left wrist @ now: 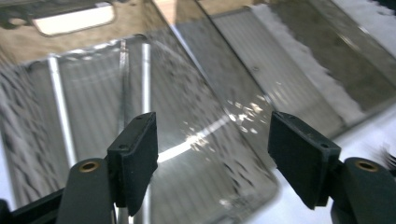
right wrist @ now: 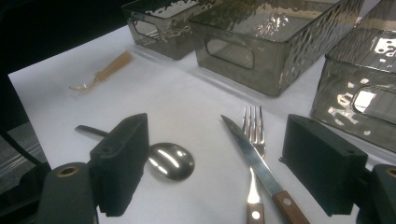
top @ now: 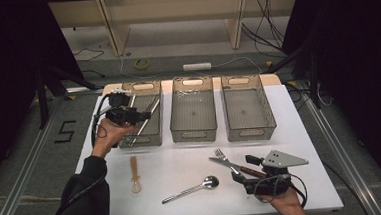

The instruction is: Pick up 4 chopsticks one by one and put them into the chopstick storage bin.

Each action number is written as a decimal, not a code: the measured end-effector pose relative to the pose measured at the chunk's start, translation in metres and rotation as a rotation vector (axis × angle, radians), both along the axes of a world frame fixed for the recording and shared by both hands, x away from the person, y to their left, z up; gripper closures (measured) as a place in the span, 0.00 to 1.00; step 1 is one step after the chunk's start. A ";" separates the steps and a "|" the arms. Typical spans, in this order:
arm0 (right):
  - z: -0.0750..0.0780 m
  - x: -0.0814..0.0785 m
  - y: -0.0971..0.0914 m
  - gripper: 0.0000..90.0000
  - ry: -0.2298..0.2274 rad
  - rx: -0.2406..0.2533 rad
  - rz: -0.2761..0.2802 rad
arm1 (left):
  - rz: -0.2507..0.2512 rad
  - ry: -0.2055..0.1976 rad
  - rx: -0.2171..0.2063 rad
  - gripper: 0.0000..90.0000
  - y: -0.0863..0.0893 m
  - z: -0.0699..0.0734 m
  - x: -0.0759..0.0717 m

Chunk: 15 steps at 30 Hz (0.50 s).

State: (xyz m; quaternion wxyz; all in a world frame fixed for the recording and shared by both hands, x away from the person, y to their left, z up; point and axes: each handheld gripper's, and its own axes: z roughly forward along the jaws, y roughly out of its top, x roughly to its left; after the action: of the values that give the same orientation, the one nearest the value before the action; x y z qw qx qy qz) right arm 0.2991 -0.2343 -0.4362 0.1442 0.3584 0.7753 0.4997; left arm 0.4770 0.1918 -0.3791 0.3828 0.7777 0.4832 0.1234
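There, the left gripper (top: 138, 114) hung wide open and empty over the left bin (top: 150, 138); right of that bin, the right gripper (top: 246, 170) gaped empty above the knife (top: 232, 165).

Three smoked bins (top: 194, 116), two spoons (top: 191, 189), one fork (top: 228, 161), one knife (top: 232, 165), several utensils in the left bin (top: 140, 119).
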 end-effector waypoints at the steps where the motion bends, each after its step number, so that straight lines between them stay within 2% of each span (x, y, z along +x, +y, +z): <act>1: 0.000 0.000 0.000 0.27 0.000 -0.001 0.000 | -0.005 -0.005 0.000 0.35 -0.001 0.001 -0.005; 9: 0.001 -0.001 0.001 0.27 -0.003 0.000 0.001 | -0.074 -0.040 0.034 0.30 -0.018 0.004 -0.042; 15: 0.002 -0.002 0.000 0.27 -0.009 -0.002 0.001 | -0.114 -0.045 0.054 0.28 -0.028 -0.003 -0.065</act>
State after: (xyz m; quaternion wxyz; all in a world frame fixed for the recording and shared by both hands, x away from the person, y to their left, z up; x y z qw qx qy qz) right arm 0.2971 -0.2339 -0.4341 0.1480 0.3557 0.7751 0.5008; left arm 0.4119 0.1641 -0.3826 0.3789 0.8110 0.4259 0.1317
